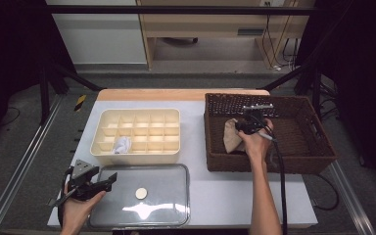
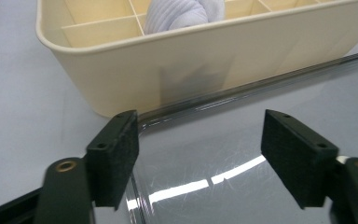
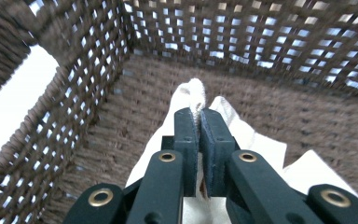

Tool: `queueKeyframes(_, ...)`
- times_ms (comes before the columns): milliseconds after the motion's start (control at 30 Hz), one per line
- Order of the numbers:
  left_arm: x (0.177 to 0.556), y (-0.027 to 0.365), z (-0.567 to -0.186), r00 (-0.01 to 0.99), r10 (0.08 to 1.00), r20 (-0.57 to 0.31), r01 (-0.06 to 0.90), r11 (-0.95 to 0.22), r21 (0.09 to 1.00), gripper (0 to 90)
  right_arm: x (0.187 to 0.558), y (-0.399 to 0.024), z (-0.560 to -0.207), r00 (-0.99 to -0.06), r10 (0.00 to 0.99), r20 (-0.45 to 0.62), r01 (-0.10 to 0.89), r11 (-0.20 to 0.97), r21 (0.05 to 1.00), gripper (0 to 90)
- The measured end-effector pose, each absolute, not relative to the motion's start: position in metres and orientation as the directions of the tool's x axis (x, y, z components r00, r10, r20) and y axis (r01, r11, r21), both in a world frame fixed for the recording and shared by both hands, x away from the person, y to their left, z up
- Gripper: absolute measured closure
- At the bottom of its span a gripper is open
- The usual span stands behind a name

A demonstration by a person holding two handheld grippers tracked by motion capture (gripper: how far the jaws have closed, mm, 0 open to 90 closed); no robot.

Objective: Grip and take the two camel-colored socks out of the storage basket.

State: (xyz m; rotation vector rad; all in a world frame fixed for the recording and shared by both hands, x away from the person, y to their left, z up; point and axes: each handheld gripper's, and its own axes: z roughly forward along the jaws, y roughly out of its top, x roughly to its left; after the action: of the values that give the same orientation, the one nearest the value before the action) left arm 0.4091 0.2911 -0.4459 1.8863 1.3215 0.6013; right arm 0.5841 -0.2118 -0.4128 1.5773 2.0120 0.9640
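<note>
Jaws of the left gripper (image 1: 111, 179) stand wide apart with nothing between them, hovering over the near-left corner of the clear lid (image 1: 166, 215) that lies flat on the table (image 1: 196, 122) in front of the person. Just beyond the lid sits the cream divided organiser box (image 1: 103, 149), and a rolled pale-lilac sock (image 2: 184, 14) already fills one of its front compartments. Across the table to the right, inside the dark wicker basket (image 1: 318, 152), the right gripper (image 3: 198, 122) has its pads pinched together on a fold of beige cloth (image 3: 261, 140), likely another sock or small garment, lying against the basket's left wall. Such a piece should be very light, limp and not at all fragile; it will sag and dangle when lifted, and loose ends may catch on the rough weave. A nip on a doubled fold near the middle, as taken, seems sound: a single edge could slip out or leave a long tail trailing
</note>
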Motion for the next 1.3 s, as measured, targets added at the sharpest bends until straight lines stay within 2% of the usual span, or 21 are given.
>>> queueKeyframes(100, 0.411, 0.292, -0.447, 0.373, 0.927, -0.045, 0.595, -0.202, 0.778, 25.5, 0.582, -0.214, -0.407, -0.280, 0.955, 0.094, 0.639, 0.112, 0.761, 86.6)
queueKeyframes(300, 0.411, 0.292, -0.445, 0.399, 0.917, 0.000, 0.584, -0.254, 0.771, 41.4, 0.575, -0.219, -0.387, -0.284, 0.954, 0.097, 0.581, 0.091, 0.809, 86.7)
queueKeyframes(400, 0.411, 0.291, -0.444, 0.406, 0.913, 0.026, 0.562, -0.272, 0.782, 45.5, 0.572, -0.218, -0.376, -0.299, 0.950, 0.090, 0.554, 0.096, 0.827, 86.8)
queueKeyframes(700, 0.413, 0.289, -0.446, 0.434, 0.901, 0.001, 0.575, -0.278, 0.770, 46.2, 0.571, -0.213, -0.362, -0.317, 0.945, 0.081, 0.526, 0.105, 0.844, 86.8)
queueKeyframes(900, 0.411, 0.288, -0.446, 0.444, 0.896, 0.000, 0.572, -0.284, 0.769, 45.9, 0.582, -0.210, -0.381, -0.295, 0.955, 0.029, 0.587, 0.157, 0.794, 86.5)
queueKeyframes(1100, 0.412, 0.288, -0.447, 0.446, 0.895, -0.008, 0.581, -0.283, 0.763, 45.4, 0.596, -0.214, -0.402, -0.274, 0.961, 0.042, 0.631, 0.146, 0.762, 85.9)
queueKeyframes(1300, 0.412, 0.287, -0.447, 0.450, 0.893, -0.010, 0.583, -0.286, 0.761, 45.3, 0.598, -0.214, -0.409, -0.279, 0.959, 0.058, 0.654, 0.145, 0.742, 76.3)
